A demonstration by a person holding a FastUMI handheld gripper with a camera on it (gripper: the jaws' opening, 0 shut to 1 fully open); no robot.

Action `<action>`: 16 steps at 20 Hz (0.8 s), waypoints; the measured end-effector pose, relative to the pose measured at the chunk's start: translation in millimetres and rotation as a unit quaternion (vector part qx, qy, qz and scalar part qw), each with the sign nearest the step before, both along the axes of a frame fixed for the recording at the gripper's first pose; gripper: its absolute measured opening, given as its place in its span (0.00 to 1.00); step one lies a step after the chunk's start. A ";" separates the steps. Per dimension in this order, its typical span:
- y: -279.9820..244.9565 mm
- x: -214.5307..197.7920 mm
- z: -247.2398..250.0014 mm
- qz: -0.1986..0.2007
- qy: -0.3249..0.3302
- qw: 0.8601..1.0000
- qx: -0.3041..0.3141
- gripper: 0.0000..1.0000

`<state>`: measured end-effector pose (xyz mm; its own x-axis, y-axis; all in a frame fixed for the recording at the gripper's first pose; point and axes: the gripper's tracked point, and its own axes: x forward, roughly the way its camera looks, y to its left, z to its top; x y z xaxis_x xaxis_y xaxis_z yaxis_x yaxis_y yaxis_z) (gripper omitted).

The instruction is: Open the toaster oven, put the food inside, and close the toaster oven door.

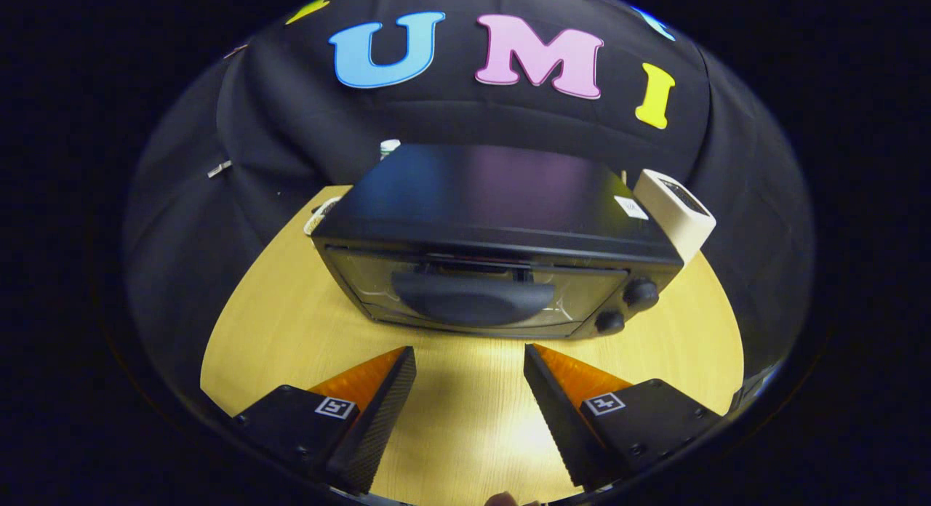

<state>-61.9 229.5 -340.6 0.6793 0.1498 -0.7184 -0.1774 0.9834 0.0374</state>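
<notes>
A shut oven [487,251] is seen on a wooden table [291,331] against black cloth, beyond the gripper [470,360], whose fingers are spread wide, empty.

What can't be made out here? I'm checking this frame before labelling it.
- Inside of the oven: the dark glass door and handle hide it.
- Knob markings: too small.
- White box behind the oven: partly hidden by it.
- Items behind the oven's far left corner: mostly hidden.
- Gripper: open over bare table, holding nothing.

No legible text on the toaster oven [494,237] sticker.
</notes>
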 end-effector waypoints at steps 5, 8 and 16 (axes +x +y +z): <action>-7.5 12.8 40.2 0.002 -0.079 0.997 0.005 0.97; -13.5 13.7 64.2 0.002 -0.112 0.994 0.012 0.98; -51.3 37.0 149.2 -0.026 -0.191 0.980 0.041 0.97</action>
